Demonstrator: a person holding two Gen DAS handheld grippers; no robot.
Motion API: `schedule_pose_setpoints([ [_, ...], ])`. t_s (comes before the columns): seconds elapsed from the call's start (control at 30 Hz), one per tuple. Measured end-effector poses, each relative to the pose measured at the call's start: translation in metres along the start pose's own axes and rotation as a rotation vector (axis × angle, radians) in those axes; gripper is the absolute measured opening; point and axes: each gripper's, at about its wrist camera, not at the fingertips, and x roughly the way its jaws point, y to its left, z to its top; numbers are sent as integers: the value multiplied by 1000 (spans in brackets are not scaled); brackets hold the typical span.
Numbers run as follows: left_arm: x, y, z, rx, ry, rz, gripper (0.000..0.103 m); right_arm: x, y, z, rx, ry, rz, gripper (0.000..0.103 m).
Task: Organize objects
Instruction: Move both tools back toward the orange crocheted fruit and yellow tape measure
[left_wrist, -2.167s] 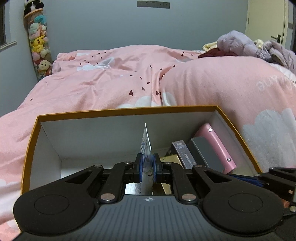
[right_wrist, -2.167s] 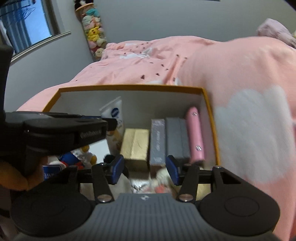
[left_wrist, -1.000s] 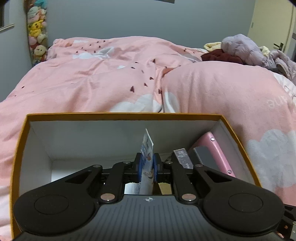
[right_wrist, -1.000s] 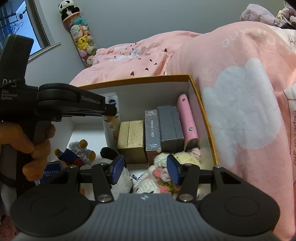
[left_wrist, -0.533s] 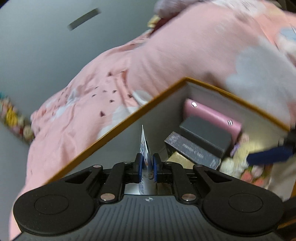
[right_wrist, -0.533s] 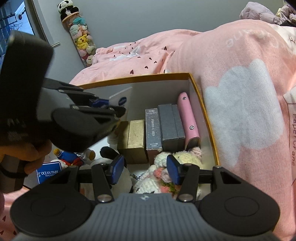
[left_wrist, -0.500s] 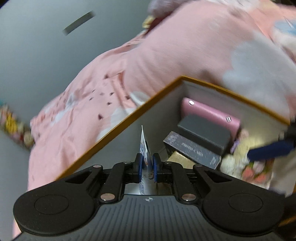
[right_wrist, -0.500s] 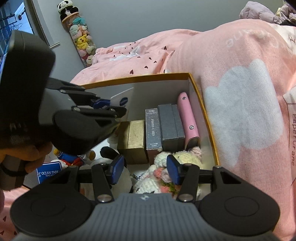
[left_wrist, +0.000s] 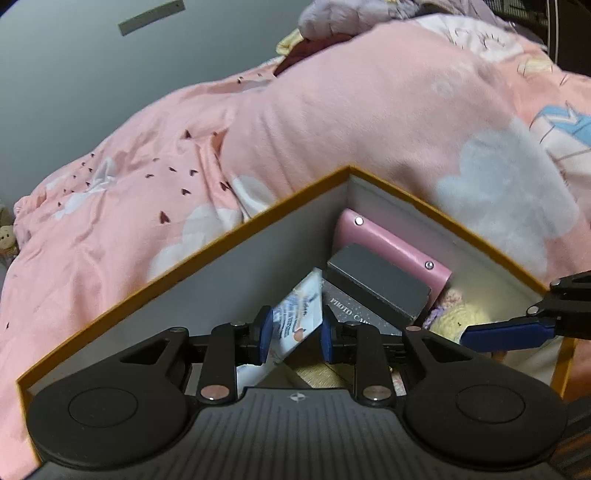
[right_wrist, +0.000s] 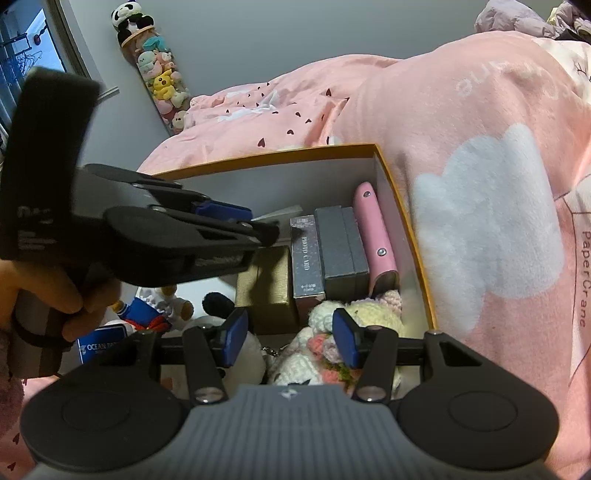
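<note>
- Orange-rimmed cardboard box, white inside, sits on pink duvet; both my grippers over it.
- L gripper: rolled sideways w/ box corner dead ahead, reaching into box from the left. Blue pads apart, w/ the tube between them; can't tell if either pad touches it.
- Tube x1, white w/ blue print: tilted, upper end leaning toward the books, lower end down by the gold box. In R view only a pale sliver shows past my L gripper's tip.
- L hand: wrapped round L gripper's handle, fingers curled at the front.
- R gripper: level, hovering over near end of box, pads wide apart, nothing between them.
- Row against the far right wall, standing on edge:
- Pink case x1, two snap studs, touching right wall.
- Grey boxes x2, pressed together, just left of pink case.
- "PHOTO CARD" box x1, dark speckled, touching grey boxes.
- Gold box x1, leftmost of the row.
- Near end of box:
- Crochet plush x1, cream w/ pink and green bits, under my R pads.
- Black-and-white plush x1, partly hidden.
- Small figure x1, blue and white, lying down.
- "OCEAN PARK" blue tag x1.
</note>
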Motion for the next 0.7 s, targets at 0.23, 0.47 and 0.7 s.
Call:
schedule_pose_setpoints([
  [0.23, -39, 10, -13, -96, -45, 15, 33, -4, 0, 0, 16, -8, 5, 53],
  [0.47, -81, 36, -39, -360, -77, -29, 34, -24, 11, 0, -2, -34, 21, 54],
  [0.7, -137, 34, -68, -476, -138, -10, 34, -59, 27, -7, -37, -76, 40, 54],
])
